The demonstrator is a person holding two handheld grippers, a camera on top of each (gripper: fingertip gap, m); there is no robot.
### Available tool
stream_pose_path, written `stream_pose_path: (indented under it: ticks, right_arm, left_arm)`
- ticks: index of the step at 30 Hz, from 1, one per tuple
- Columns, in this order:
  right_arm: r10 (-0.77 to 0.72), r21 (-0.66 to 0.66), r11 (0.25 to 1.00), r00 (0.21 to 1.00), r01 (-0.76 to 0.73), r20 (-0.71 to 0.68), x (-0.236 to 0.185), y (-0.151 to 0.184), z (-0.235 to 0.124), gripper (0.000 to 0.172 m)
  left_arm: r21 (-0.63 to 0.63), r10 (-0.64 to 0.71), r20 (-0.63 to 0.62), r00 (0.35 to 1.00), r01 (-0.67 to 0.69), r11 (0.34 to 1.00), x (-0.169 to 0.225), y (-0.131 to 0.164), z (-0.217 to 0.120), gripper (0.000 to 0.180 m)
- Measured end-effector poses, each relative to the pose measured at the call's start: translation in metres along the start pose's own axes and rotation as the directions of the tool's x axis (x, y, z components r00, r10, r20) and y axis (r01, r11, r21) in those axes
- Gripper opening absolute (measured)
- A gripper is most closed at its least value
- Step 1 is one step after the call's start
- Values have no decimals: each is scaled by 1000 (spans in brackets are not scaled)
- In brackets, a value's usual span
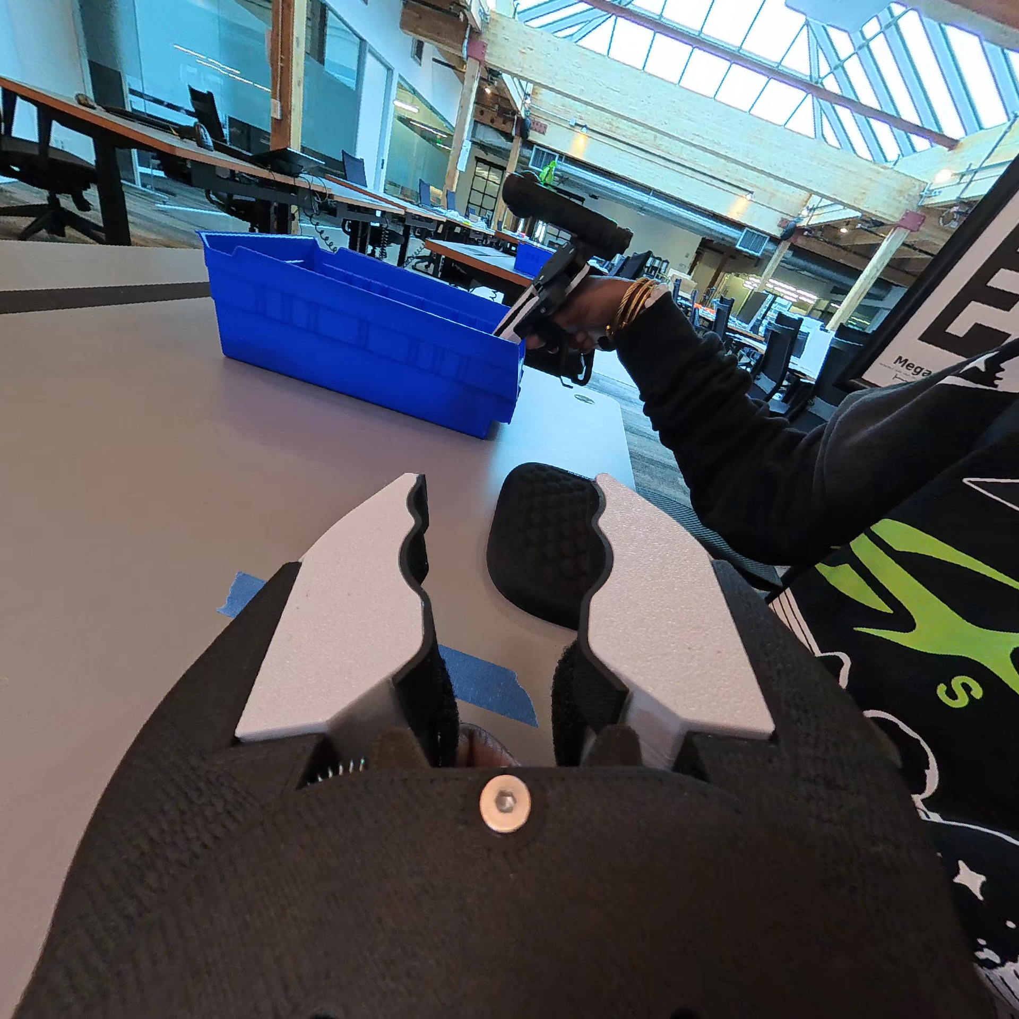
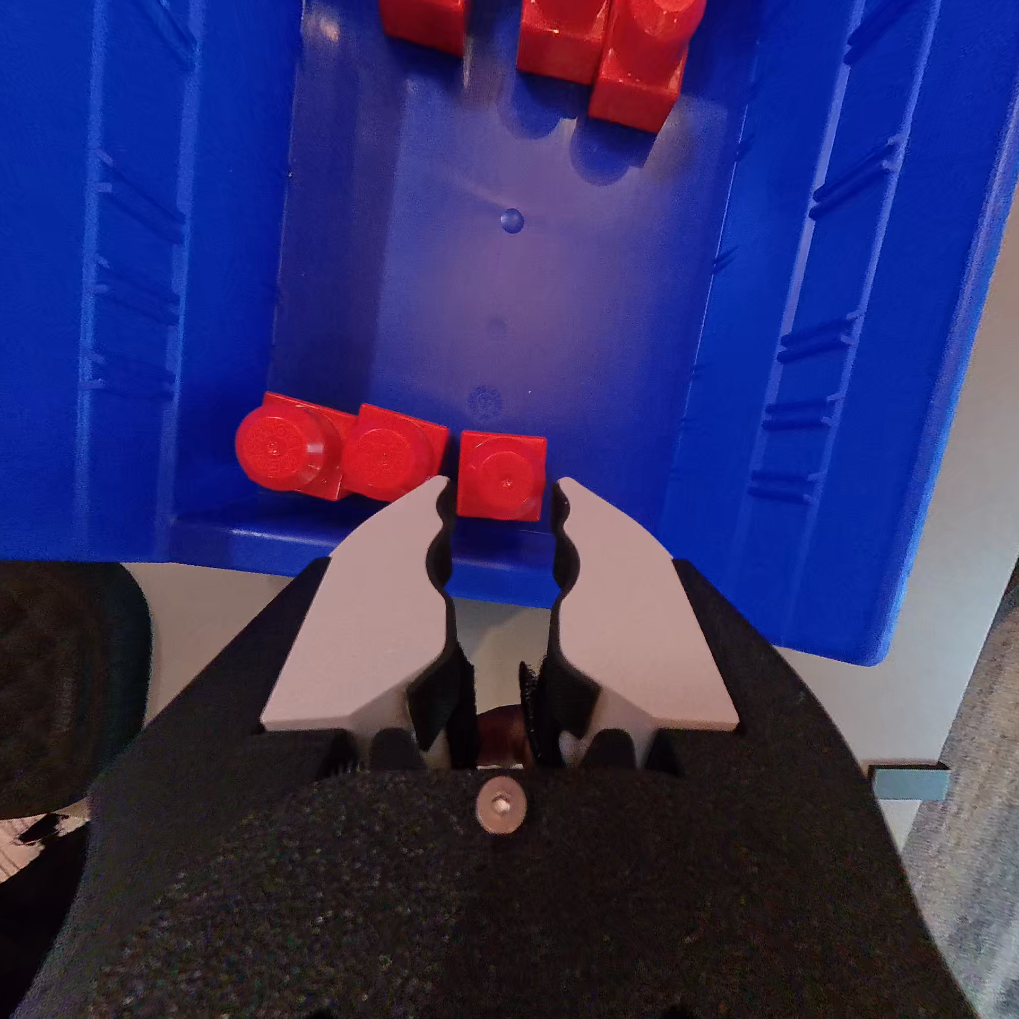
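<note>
My right gripper [image 2: 502,488] hangs over the blue bin [image 2: 138,275], fingers partly open and gripping nothing, the rightmost red square-based cap [image 2: 500,477] right at 12 o'clock between the tips, while my left gripper [image 1: 510,488] idles wide open over the surface [image 1: 138,468].

I see a grey tabletop [image 1: 138,496] carrying a blue bin [image 1: 353,336] near its far edge, a black textured pad [image 1: 543,543] close to me, and strips of blue tape [image 1: 491,686] stuck flat on it.
</note>
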State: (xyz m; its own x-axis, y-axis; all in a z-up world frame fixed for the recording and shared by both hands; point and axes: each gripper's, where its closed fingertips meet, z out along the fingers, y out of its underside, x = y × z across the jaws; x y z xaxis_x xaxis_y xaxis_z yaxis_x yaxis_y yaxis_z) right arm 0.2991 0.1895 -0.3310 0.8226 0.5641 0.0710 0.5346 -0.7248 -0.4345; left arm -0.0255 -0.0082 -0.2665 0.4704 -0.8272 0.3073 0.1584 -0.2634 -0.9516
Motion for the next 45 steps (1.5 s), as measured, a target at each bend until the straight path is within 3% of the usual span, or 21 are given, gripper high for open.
stream_pose_path:
  ticks: [7, 12, 18, 22, 26, 29, 34, 40, 45]
  right_arm:
    - [15, -9, 1000, 996, -14, 93, -12, 4, -3, 28]
    - [19, -8, 1000, 997, -18, 68, -6, 5, -11, 31]
    - [-41, 221, 974, 999, 43, -12, -1, -51, -35, 45]
    - [-172, 153, 972, 984, 179, -56, 6, -82, -3, 38]
    - [-222, 25, 973, 959, 230, -173, 45, -101, 48, 34]
    - [-175, 56, 979, 944, 198, -279, 72, -118, 67, 30]
    - [-100, 129, 979, 928, 156, -360, 91, -140, 78, 7]
    - [-63, 37, 996, 957, 77, -282, 92, -139, 106, 5]
    - [-99, -1, 995, 955, 103, -279, 89, -140, 110, 6]
  left_arm:
    - [1, -1, 0, 1000, 1, 1000, 0, 0, 0, 55]
    - [1, -3, 0, 1000, 3, 1000, 0, 0, 0, 55]
    - [-1, -4, 0, 1000, 4, 1000, -1, 0, 1, 55]
    - [3, -1, 1, 1000, 1, 1000, 0, 0, 0, 55]
    - [5, -5, 2, 1000, 5, 1000, -1, 0, 0, 55]
    - [6, -14, 1, 1000, 14, 1000, -1, -1, 0, 55]
    - [9, -27, -1, 1000, 27, 1000, -2, -1, -1, 55]
    - [14, -33, 1, 999, 33, 999, -3, -1, -1, 55]
    - [15, -38, 1, 999, 38, 999, -4, -2, -1, 55]
